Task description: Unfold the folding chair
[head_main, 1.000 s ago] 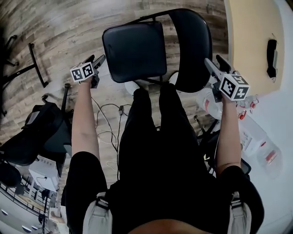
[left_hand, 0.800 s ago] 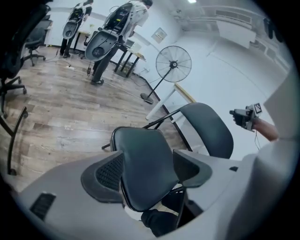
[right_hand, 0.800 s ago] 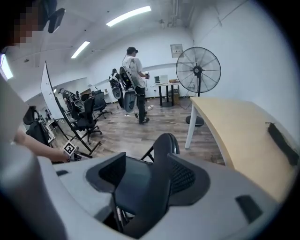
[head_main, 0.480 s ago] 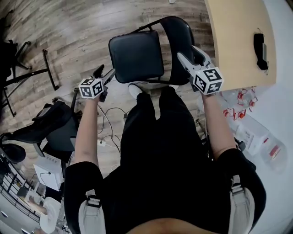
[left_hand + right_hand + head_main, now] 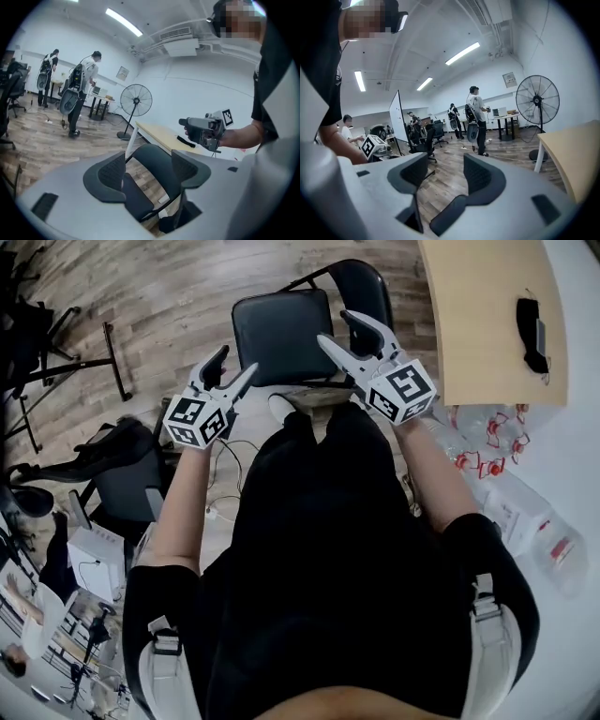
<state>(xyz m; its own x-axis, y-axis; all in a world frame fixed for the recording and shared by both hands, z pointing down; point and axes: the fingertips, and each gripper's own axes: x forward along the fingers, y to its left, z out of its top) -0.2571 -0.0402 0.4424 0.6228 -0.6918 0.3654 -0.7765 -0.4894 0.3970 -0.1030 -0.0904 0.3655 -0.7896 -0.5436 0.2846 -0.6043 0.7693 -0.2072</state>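
The black folding chair (image 5: 281,334) stands unfolded on the wood floor ahead of my legs, with its seat flat and its backrest (image 5: 367,289) upright. Both grippers are held up above it, apart from the chair. My left gripper (image 5: 234,364) and my right gripper (image 5: 339,326) have their jaws closing, still wide, with nothing between them. In the left gripper view the chair (image 5: 157,171) shows far below between the left gripper's (image 5: 147,169) fingers, and the right gripper (image 5: 206,131) floats beyond. In the right gripper view the right gripper (image 5: 445,176) points across the room.
A light wooden table (image 5: 487,320) with a black object (image 5: 532,332) on it stands at the right. A dark office chair and bag (image 5: 103,474) and a black stand (image 5: 80,367) are at the left. Cables (image 5: 225,470) lie by my feet. A floor fan (image 5: 136,101) and several people (image 5: 75,93) are farther off.
Both grippers have lifted from beside the chair's seat and backrest and come up toward my body. The chair stays unfolded on the floor.
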